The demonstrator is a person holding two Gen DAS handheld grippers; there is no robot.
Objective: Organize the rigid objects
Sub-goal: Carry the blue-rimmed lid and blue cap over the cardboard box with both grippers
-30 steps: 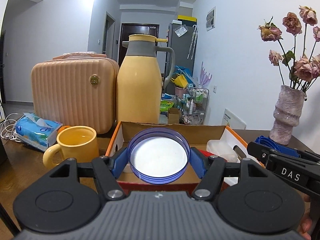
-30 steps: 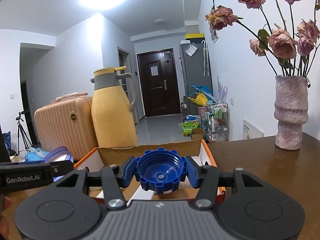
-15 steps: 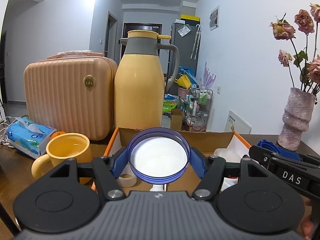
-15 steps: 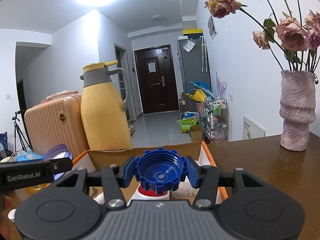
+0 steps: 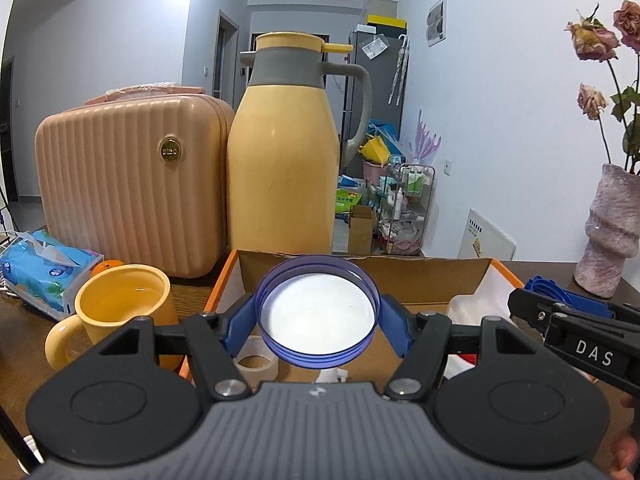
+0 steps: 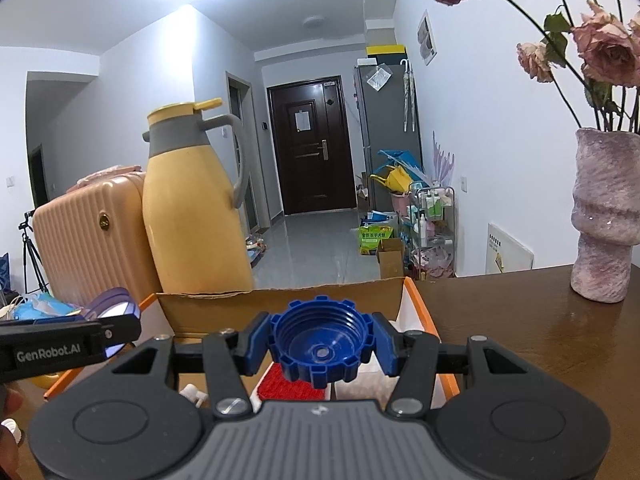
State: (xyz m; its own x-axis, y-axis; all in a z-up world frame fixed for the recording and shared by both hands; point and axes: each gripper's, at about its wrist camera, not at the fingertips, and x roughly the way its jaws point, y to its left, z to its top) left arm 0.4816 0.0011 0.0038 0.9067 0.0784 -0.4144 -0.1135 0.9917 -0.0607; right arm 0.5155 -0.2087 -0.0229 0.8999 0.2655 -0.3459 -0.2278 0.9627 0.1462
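Left tool (image 5: 318, 326): closed to about a lid's width, its blue pads pinching the purple-rimmed lid (image 5: 317, 311) at 3 and 9 o'clock on the rim, open side toward the camera.
Purple-rimmed lid: looks like thin, light, stiff plastic with a smooth rim, so it probably slips if the squeeze eases; the rim edges are the sound place to hold, as now.
Right tool (image 6: 319, 348): closed narrower, clamped on the blue ribbed cap (image 6: 319, 347) across its sides at 3 and 9 o'clock, hollow threaded side facing the camera.
Blue ribbed cap: small, hard and light by the look of it; the ribs give the pads bite, so this hold seems the firmer of the two.
Where they are: both pieces are held in the air over the orange-edged cardboard box (image 5: 400, 280), the lid toward its left half, the cap toward its right half.
In the box: a roll of clear tape (image 5: 256, 364) at 7 o'clock from the lid; a red item (image 6: 288, 386) just below the cap.
Beyond: yellow mug (image 5: 120, 316) at 9 o'clock of the box, yellow thermos jug (image 5: 280, 168) and peach ribbed case (image 5: 132, 184) at 12 and 11 o'clock, pink vase (image 6: 604, 216) on the table (image 6: 520, 340) at 2 o'clock.
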